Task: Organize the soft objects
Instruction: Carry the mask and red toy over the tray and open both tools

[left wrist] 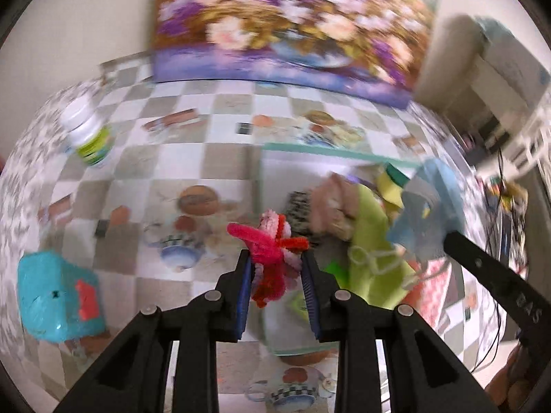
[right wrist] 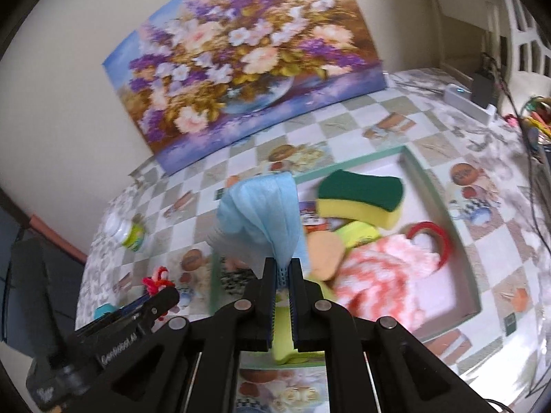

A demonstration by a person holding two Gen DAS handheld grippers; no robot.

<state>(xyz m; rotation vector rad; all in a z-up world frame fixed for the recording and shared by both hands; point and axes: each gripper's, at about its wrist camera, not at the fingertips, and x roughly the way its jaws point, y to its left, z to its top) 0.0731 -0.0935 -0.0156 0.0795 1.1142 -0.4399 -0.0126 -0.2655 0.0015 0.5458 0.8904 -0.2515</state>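
My left gripper [left wrist: 277,258] is shut on a bundle of pink and red pipe cleaners [left wrist: 272,244] and holds it above the table, by the left edge of the white tray [left wrist: 310,148]. My right gripper [right wrist: 282,268] is shut on a blue face mask [right wrist: 261,213] and holds it over the tray's [right wrist: 444,199] left part. The mask [left wrist: 427,206] and the right gripper's arm also show at the right of the left wrist view. In the tray lie a yellow-green sponge [right wrist: 361,196], a lime cloth [left wrist: 372,237], a pink-white fluffy cloth [right wrist: 382,272] and a tan round pad [right wrist: 325,251].
A checkered tablecloth [left wrist: 165,172] covers the table. A flower painting [right wrist: 248,65] leans on the back wall. A white-lidded jar [left wrist: 87,134] lies at the back left. A teal toy box [left wrist: 58,299] sits front left. Cables and a charger [right wrist: 482,86] are at the far right.
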